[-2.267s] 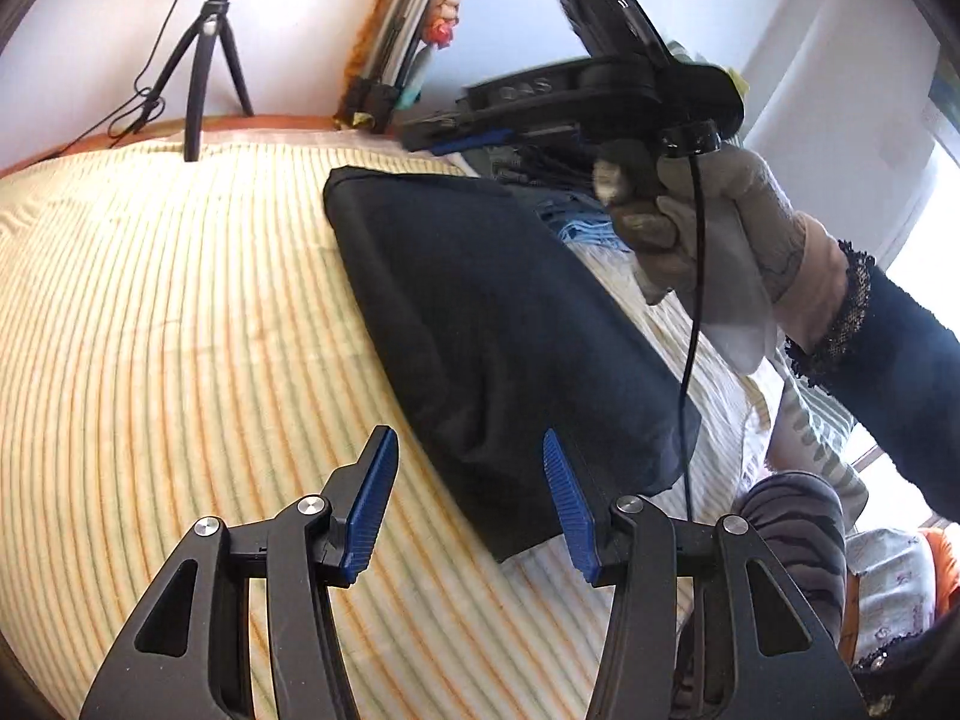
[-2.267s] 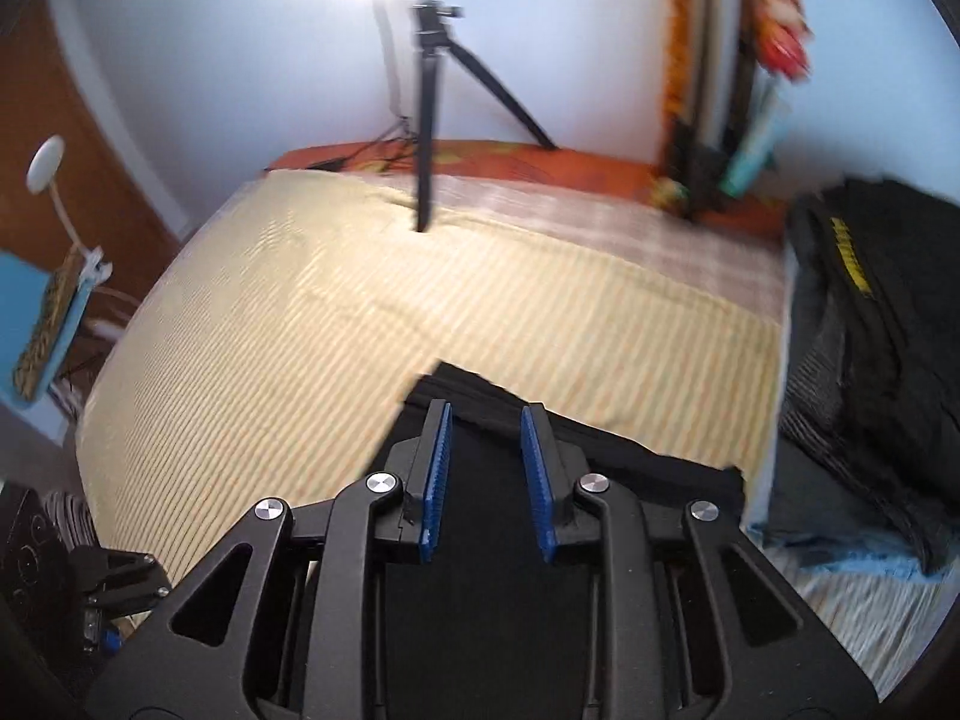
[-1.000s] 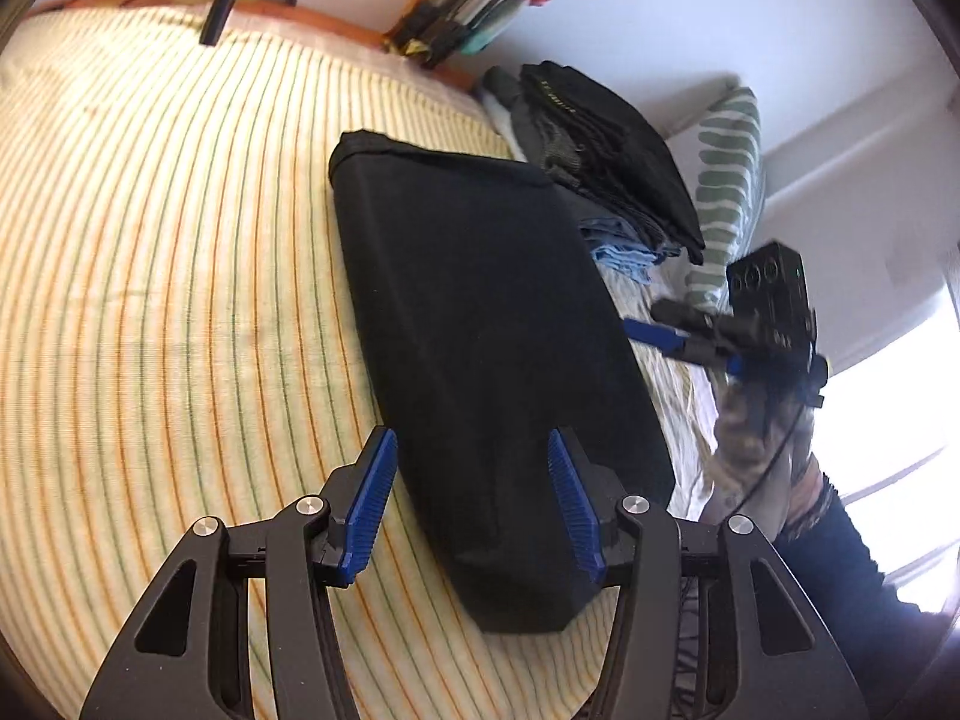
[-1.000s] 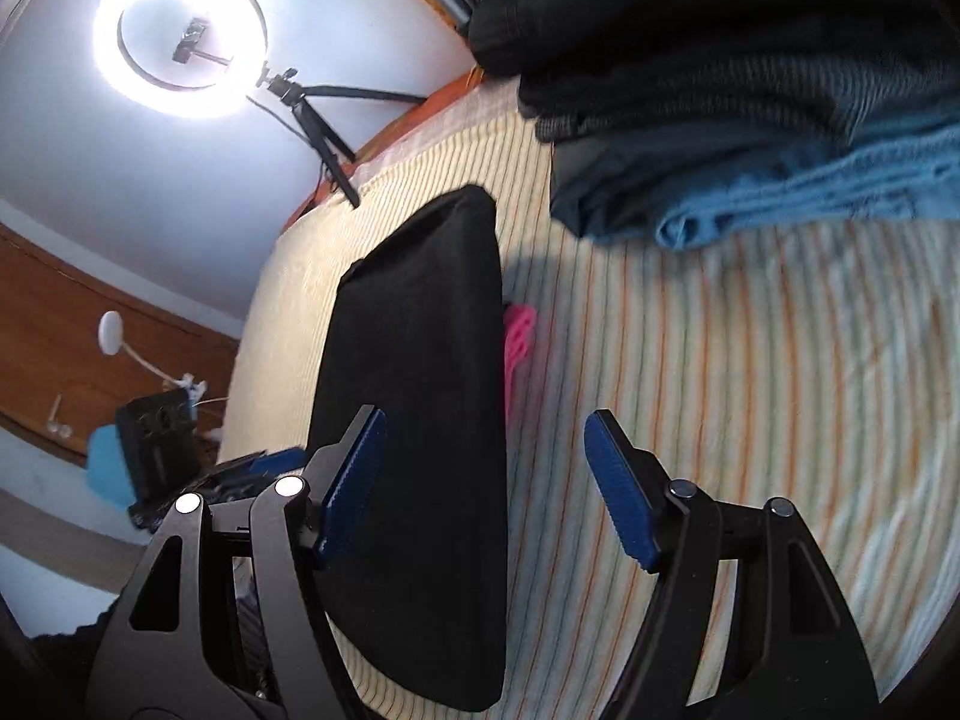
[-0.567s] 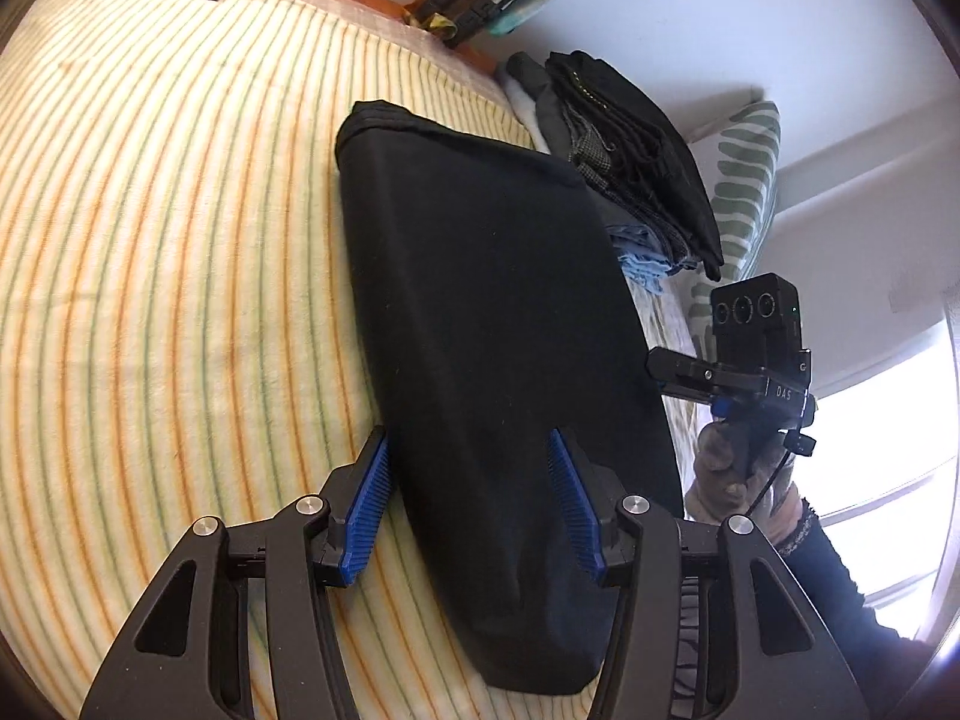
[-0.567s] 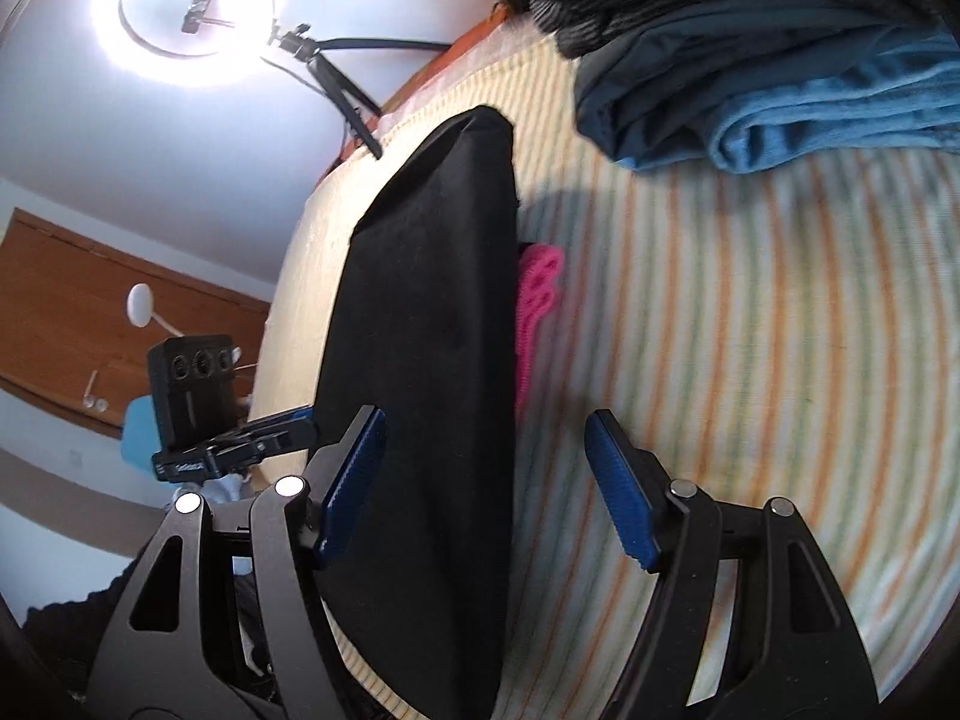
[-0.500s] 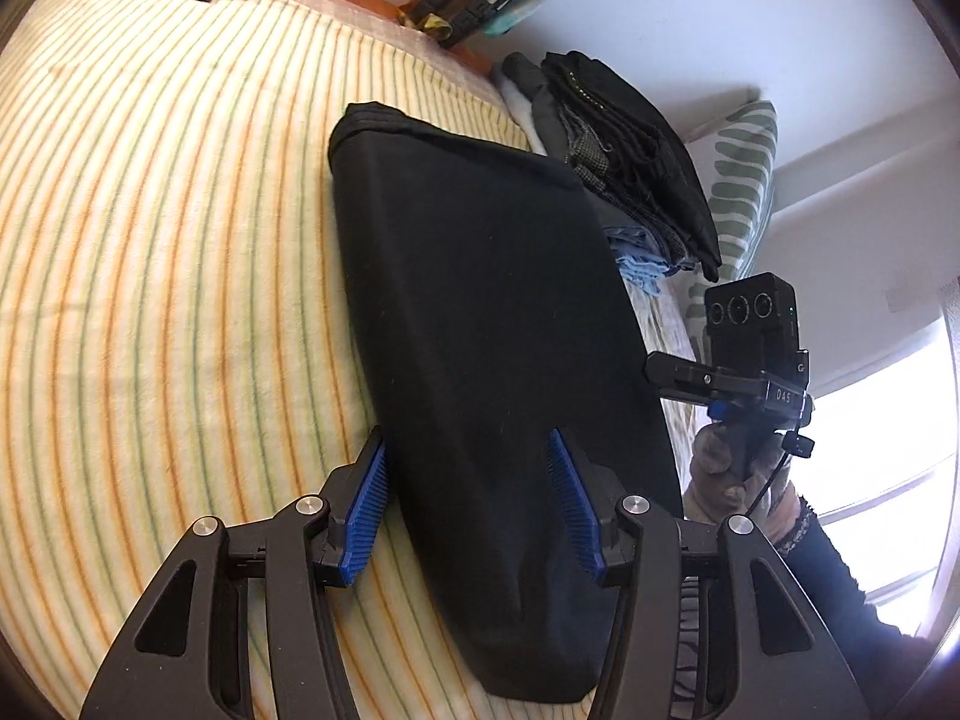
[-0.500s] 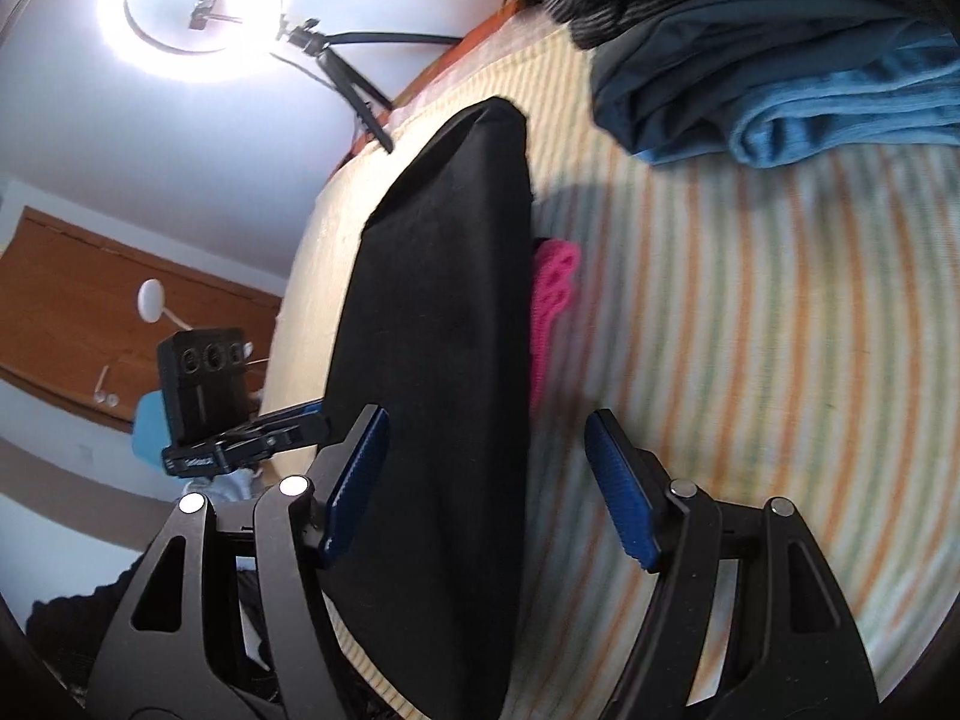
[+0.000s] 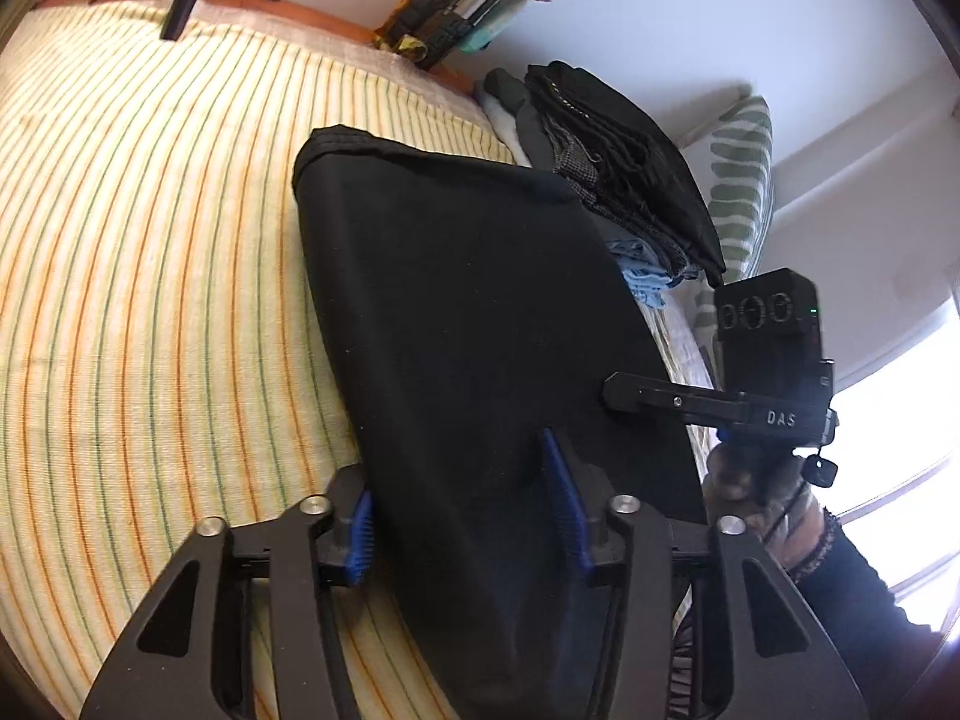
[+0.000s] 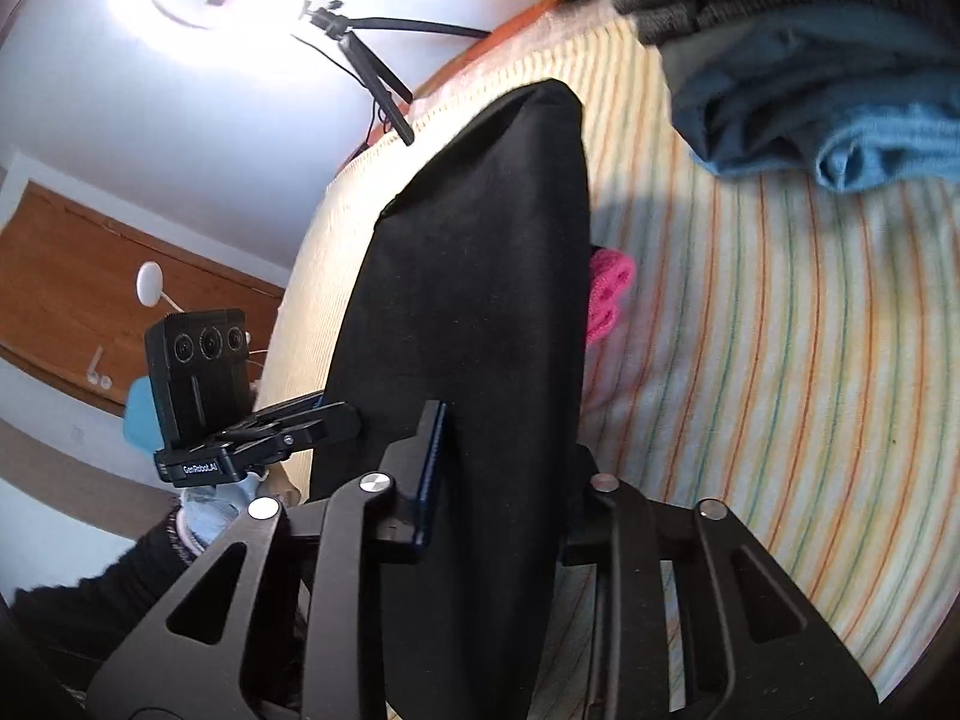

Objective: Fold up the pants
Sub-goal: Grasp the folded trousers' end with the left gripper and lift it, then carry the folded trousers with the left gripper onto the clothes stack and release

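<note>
One pair of black pants, two grippers at its near end.

The folded pants lie on the striped bed, long axis running away toward the tripod, beside one stack of folded clothes. The left gripper straddles the pants' near edge, jaws spread, fabric between them. The right gripper likewise brackets that end; whether it pinches, I cannot tell. One pink item peeks from beneath the pants.
</note>
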A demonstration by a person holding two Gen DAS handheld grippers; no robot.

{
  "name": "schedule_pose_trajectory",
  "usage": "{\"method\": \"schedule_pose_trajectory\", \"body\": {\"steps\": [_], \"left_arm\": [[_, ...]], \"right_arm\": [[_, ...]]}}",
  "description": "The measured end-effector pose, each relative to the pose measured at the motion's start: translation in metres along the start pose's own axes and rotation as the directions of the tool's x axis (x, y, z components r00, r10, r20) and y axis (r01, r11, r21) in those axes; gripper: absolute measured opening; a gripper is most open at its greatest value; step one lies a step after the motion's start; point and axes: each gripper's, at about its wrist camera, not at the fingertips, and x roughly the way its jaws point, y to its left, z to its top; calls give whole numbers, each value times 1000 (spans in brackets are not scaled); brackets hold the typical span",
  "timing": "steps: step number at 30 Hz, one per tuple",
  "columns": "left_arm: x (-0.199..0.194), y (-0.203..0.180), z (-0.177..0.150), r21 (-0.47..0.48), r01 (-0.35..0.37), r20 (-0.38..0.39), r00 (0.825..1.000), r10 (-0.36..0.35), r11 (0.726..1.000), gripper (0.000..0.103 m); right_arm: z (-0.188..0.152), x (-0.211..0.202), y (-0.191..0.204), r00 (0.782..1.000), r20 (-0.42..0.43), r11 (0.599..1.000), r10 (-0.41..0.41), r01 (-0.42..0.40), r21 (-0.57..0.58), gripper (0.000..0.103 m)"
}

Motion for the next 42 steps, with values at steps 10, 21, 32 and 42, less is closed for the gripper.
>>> {"method": "schedule_pose_trajectory", "body": {"steps": [10,21,32,42], "left_arm": [[-17,-33,2,136,-63,69,996,54,989,21],[-28,-87,33,267,-32,138,990,-6,963,21],[-5,-161,96,412,0,201,975,-91,911,21],[56,-210,160,479,-12,203,974,-98,878,21]], "right_arm": [[-2,-24,38,994,69,993,-80,85,-86,20],[5,-99,67,967,222,976,-123,158,-147,19],[39,-186,68,905,379,952,-194,267,-151,19],[98,-238,33,839,454,915,-300,388,-114,19]]}}
